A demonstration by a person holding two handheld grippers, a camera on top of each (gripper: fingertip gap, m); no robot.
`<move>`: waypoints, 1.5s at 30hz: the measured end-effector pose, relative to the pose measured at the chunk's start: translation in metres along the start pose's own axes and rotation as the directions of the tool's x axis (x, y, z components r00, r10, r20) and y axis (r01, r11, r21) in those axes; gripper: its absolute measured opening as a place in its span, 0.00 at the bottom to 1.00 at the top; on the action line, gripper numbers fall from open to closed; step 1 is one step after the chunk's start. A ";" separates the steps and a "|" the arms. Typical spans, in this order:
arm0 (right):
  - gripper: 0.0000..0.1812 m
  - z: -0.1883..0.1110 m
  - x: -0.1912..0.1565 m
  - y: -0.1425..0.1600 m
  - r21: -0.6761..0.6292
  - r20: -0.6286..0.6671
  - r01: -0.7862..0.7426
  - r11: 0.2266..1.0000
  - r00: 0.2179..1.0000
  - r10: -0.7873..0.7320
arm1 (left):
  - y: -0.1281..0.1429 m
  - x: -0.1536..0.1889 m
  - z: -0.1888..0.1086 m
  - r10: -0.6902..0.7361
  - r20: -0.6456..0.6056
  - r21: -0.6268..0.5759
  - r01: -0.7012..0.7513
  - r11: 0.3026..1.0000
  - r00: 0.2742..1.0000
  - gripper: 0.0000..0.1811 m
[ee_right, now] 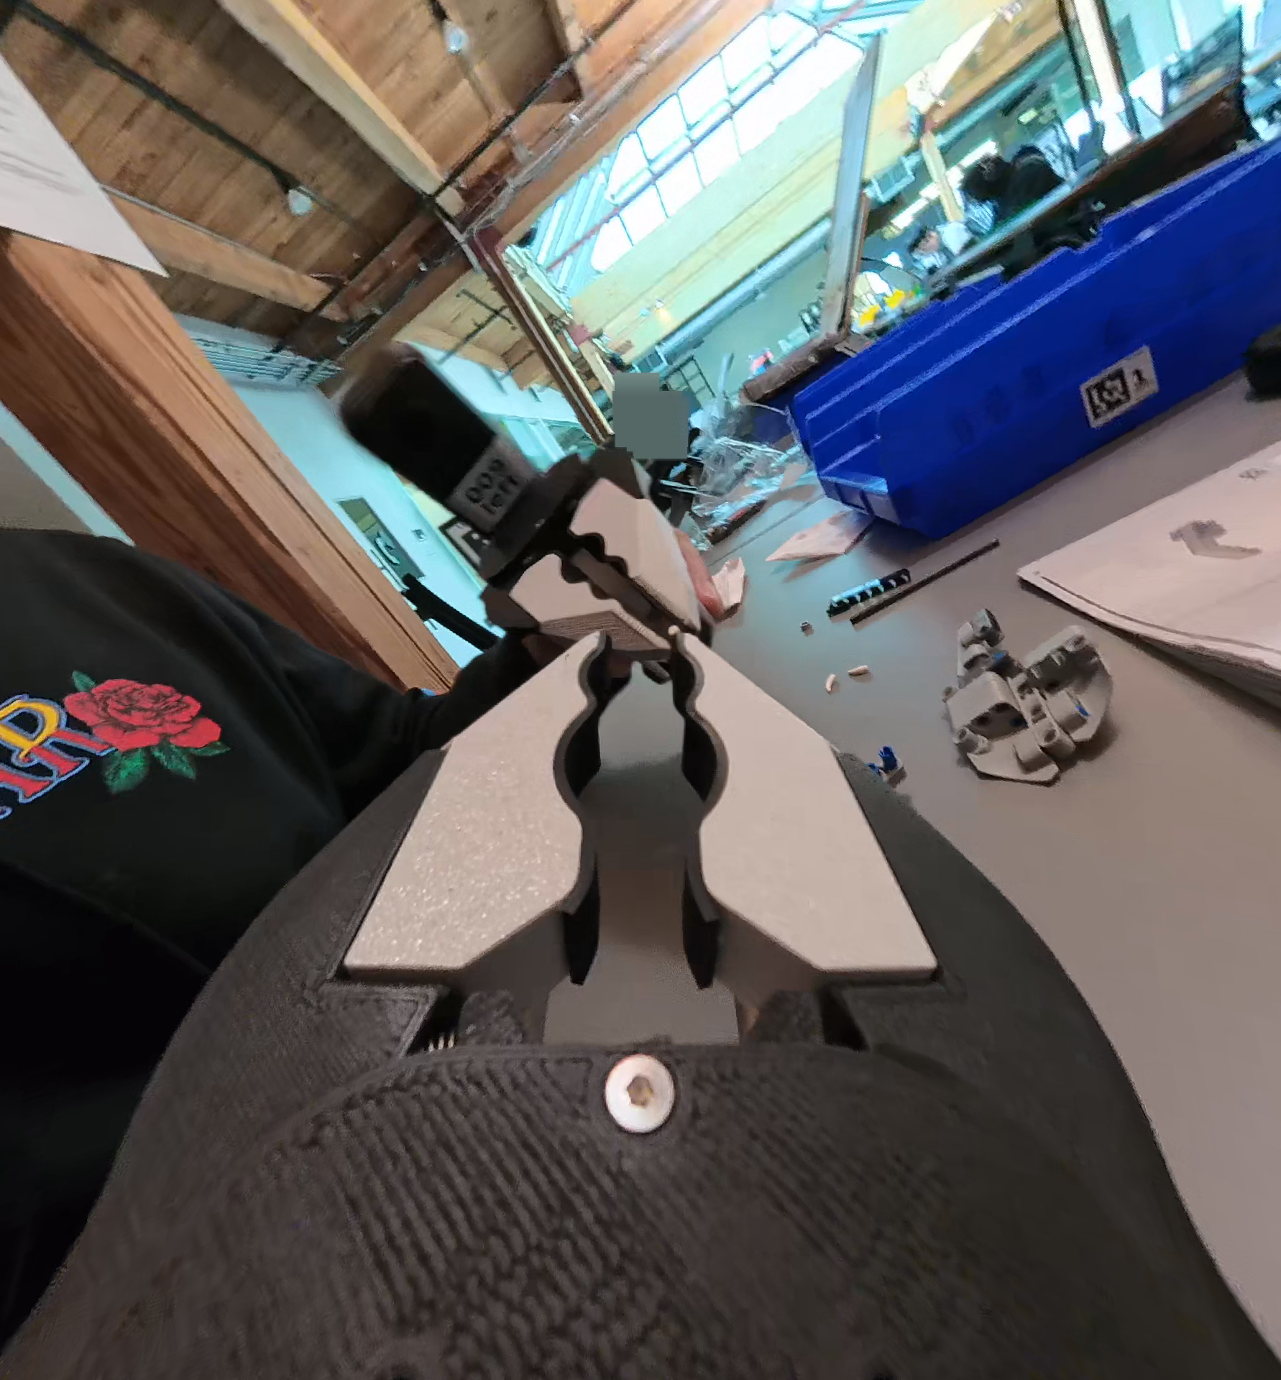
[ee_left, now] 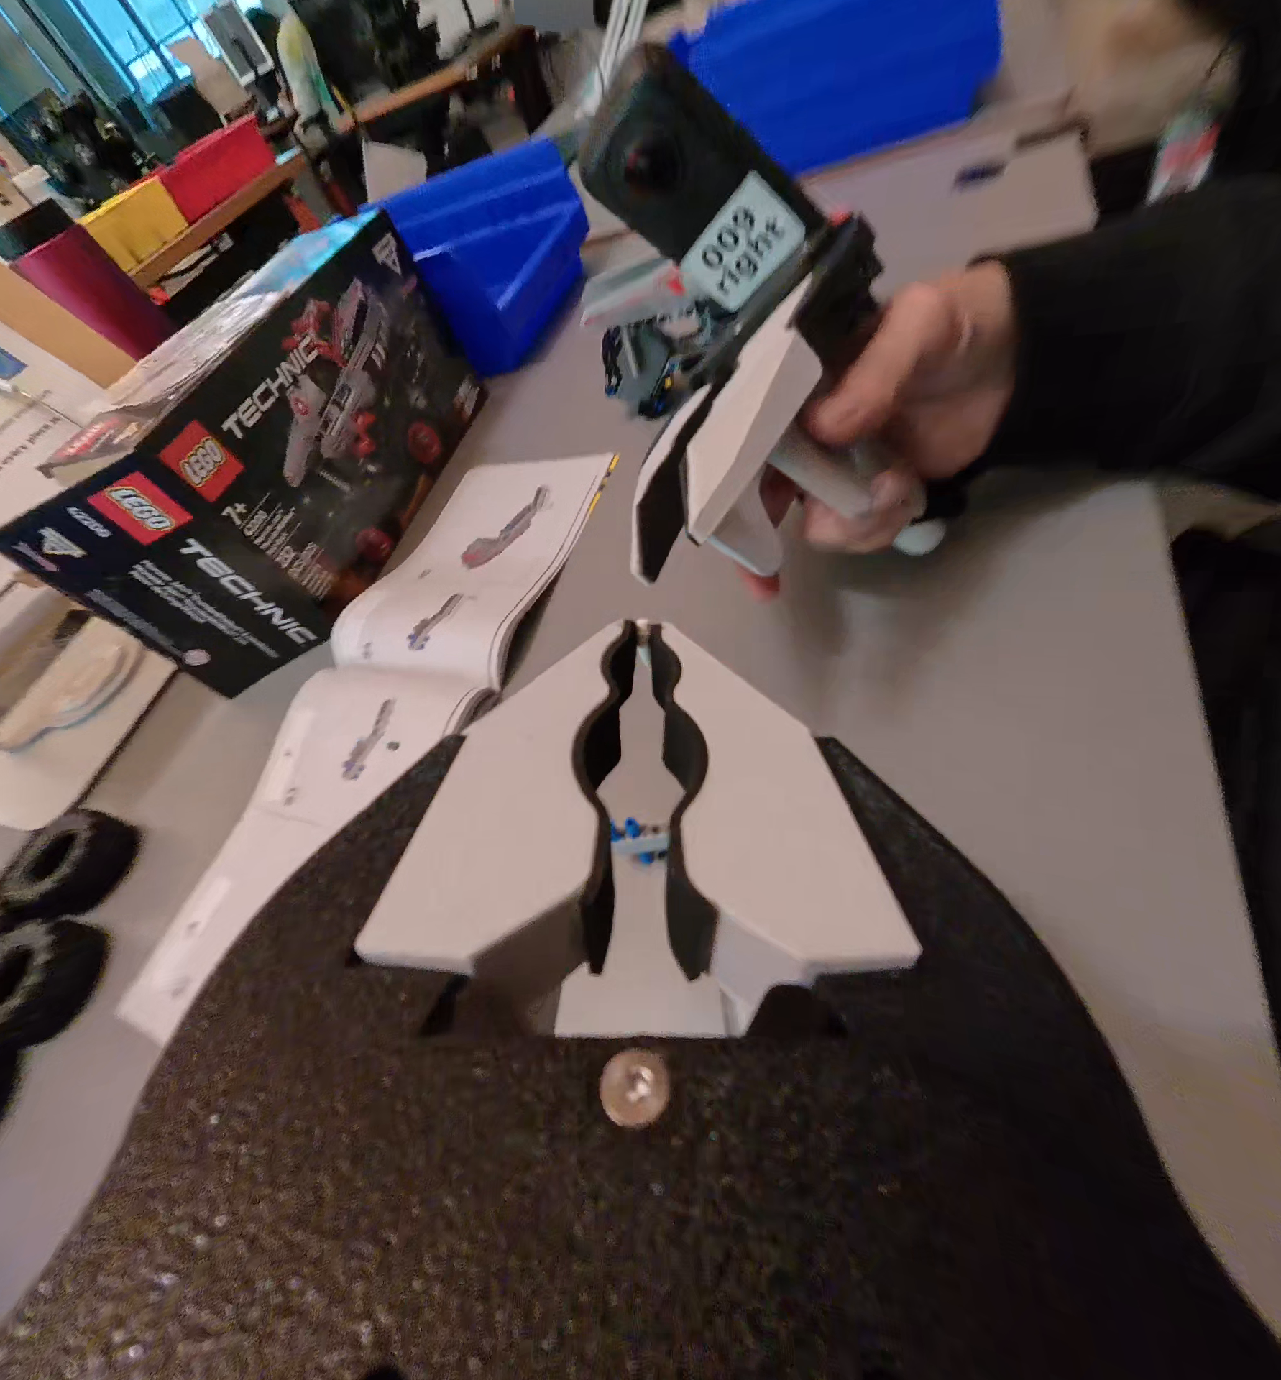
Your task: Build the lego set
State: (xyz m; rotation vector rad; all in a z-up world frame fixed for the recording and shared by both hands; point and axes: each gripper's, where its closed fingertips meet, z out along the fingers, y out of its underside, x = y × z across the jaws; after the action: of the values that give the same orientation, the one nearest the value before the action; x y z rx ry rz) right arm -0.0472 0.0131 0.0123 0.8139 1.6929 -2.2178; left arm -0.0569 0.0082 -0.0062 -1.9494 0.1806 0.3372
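Pinching a tiny pale pin [ee_left: 644, 633] at the very tips of the left gripper [ee_left: 641, 636], with the fingers drawn almost together and only the pin between them. Holding the right gripper [ee_right: 639, 646] tip to tip with the left, aimed down at it from just above, the fingers parted by a narrow gap and gripping nothing. Gripping the right tool's handle in a bare hand [ee_left: 914, 403] that comes out of a black sleeve [ee_left: 1160, 321]. Working above a grey table [ee_left: 959, 784]. Lying on that table to the right of the right gripper, apart from both tools: a part-built grey Lego assembly [ee_right: 1026, 709] with blue pins showing, just beside the near edge of the open instruction booklet [ee_right: 1220, 567]. Lying between the assembly and the gripper: a small blue piece [ee_right: 884, 762]. Lying farther back: two loose tan pins [ee_right: 847, 676], then a black studded beam [ee_right: 869, 584] next to a thin black axle [ee_right: 929, 571]. Standing past the booklet in the left wrist view: the dark Lego box [ee_left: 249, 478], tipped on a slant, with blue bins [ee_left: 503, 246] behind it. Lying at the left edge of that view: several black tyres [ee_left: 40, 948], close together. Glimpsed through the left gripper's fingers, down on the table: a blue and grey bit, too small to name.
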 end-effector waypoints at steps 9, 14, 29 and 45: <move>0.12 0.003 0.006 0.020 -0.098 -0.010 -0.114 0.989 0.994 0.113 | 0.004 0.000 0.010 0.408 0.114 -0.227 -0.376 0.899 0.906 0.00; 0.05 0.001 0.005 0.016 -0.055 0.038 -0.198 0.979 0.979 0.200 | 0.001 0.001 0.012 0.490 0.118 -0.245 -0.452 0.857 0.864 0.00; 0.07 0.003 0.014 0.021 -0.067 -0.032 -0.173 0.983 0.985 0.172 | 0.004 0.008 0.014 0.600 0.088 -0.282 -0.558 0.781 0.795 0.00; 0.00 -0.001 0.019 0.017 -0.037 -0.052 -0.145 0.989 0.988 0.144 | 0.004 0.008 0.016 0.573 0.104 -0.254 -0.536 0.805 0.813 0.00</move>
State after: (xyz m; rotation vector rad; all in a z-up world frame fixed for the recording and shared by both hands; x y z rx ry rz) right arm -0.0535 0.0111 -0.0124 0.9562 1.6385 -2.0775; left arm -0.0530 0.0212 -0.0178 -2.0326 0.6335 0.9520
